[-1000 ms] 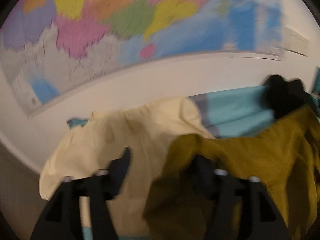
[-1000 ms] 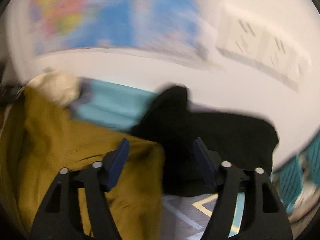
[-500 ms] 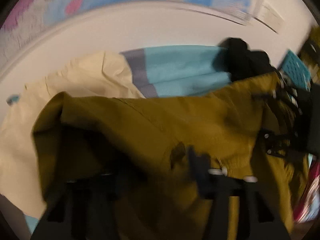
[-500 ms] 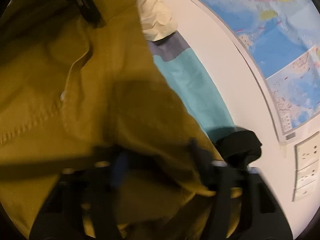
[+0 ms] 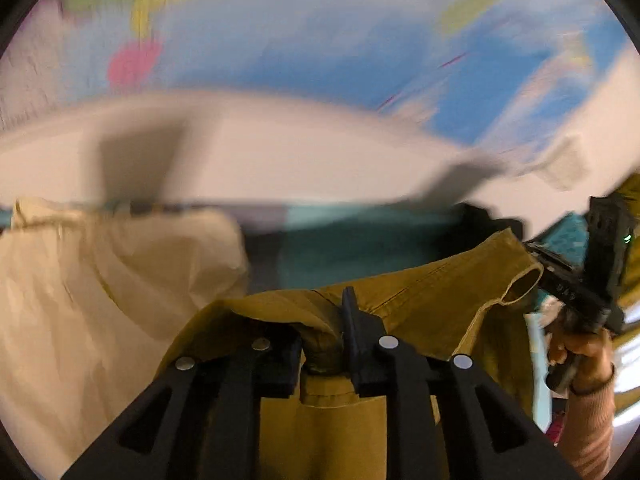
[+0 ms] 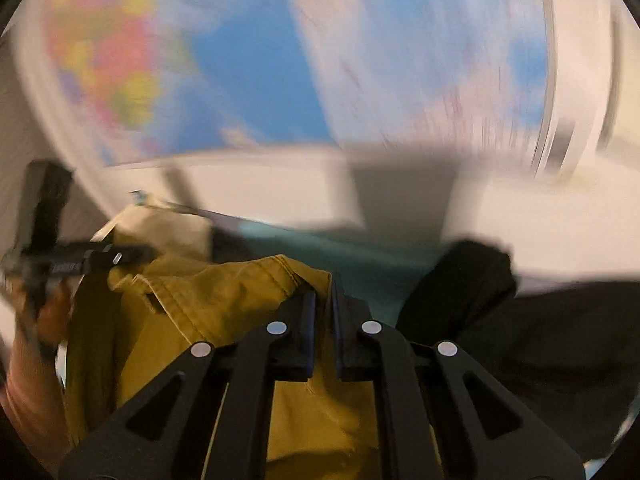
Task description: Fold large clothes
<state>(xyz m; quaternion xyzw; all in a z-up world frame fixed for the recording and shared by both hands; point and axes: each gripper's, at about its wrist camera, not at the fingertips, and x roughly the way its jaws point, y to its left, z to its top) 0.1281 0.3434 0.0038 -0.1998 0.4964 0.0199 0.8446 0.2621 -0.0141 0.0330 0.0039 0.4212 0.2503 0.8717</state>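
A mustard-yellow garment (image 5: 432,308) hangs between my two grippers, lifted off the pile. My left gripper (image 5: 324,336) is shut on a bunched edge of it. My right gripper (image 6: 323,320) is shut on another edge of the same garment (image 6: 224,300), with its jaws nearly together. The right gripper also shows at the right edge of the left wrist view (image 5: 576,288), and the left gripper at the left edge of the right wrist view (image 6: 72,264), each in a hand. Both views are blurred by motion.
A cream garment (image 5: 100,288) lies at the left, a teal cloth (image 5: 352,240) behind, and a black garment (image 6: 500,320) at the right. A coloured wall map (image 5: 320,40) hangs on the white wall (image 5: 280,152) behind the pile.
Both grippers have closed on the mustard garment and raised it. The views have swung up toward the wall and map.
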